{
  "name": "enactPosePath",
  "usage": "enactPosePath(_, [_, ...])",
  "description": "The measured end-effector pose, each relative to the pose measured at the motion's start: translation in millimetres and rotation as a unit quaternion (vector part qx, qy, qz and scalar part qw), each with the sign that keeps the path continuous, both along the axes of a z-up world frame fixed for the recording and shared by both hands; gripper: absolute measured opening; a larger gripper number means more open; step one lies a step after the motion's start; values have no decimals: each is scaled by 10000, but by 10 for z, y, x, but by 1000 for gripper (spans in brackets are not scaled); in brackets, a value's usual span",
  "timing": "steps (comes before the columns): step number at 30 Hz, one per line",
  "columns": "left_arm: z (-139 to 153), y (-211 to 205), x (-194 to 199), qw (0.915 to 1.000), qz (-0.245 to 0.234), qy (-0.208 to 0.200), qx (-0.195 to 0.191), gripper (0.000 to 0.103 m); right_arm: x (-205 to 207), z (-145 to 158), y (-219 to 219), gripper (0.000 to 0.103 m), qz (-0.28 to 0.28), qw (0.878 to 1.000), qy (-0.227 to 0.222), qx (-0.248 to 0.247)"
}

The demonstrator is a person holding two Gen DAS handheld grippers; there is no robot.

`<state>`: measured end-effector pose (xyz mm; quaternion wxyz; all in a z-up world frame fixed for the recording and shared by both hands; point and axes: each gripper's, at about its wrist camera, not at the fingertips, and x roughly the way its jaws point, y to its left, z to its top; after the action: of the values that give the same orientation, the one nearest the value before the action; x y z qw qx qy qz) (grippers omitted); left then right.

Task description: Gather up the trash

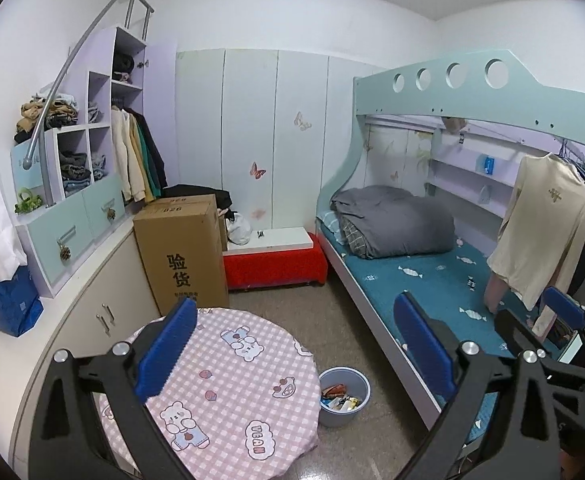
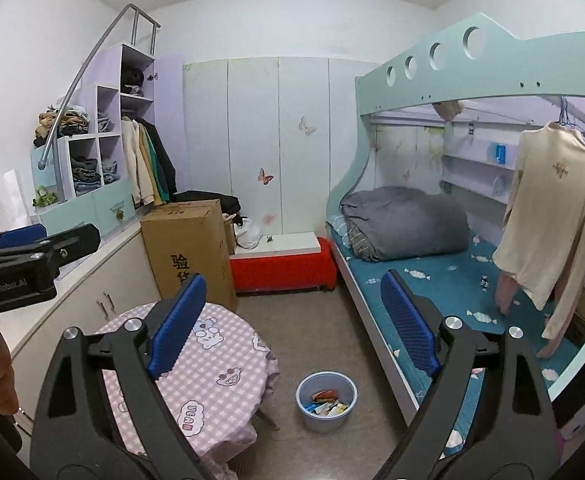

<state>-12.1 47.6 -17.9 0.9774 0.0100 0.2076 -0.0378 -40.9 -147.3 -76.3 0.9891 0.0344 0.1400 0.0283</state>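
Observation:
A light blue trash bucket [image 1: 344, 396] stands on the floor between the round table and the bed; it holds several wrappers [image 1: 338, 398]. It also shows in the right wrist view [image 2: 326, 400]. My left gripper [image 1: 296, 344] is open and empty, held high above the table and floor. My right gripper [image 2: 292, 320] is open and empty, also held high. The right gripper shows at the right edge of the left wrist view [image 1: 564, 320]; the left gripper shows at the left edge of the right wrist view [image 2: 32, 248].
A round table with a pink checked cloth [image 1: 228, 392] stands at front left. A bunk bed with a teal mattress [image 1: 432, 280] fills the right. A cardboard box [image 1: 180, 252], a red bench [image 1: 276, 264] and low cabinets [image 1: 104, 300] line the left and back.

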Motion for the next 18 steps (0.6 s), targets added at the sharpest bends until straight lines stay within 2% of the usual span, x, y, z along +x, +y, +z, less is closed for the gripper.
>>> enactPosePath(18, [22,-14,-90,9998,-120,-178,-31,97,-37,30,16,91,-22,10000,-37,-15])
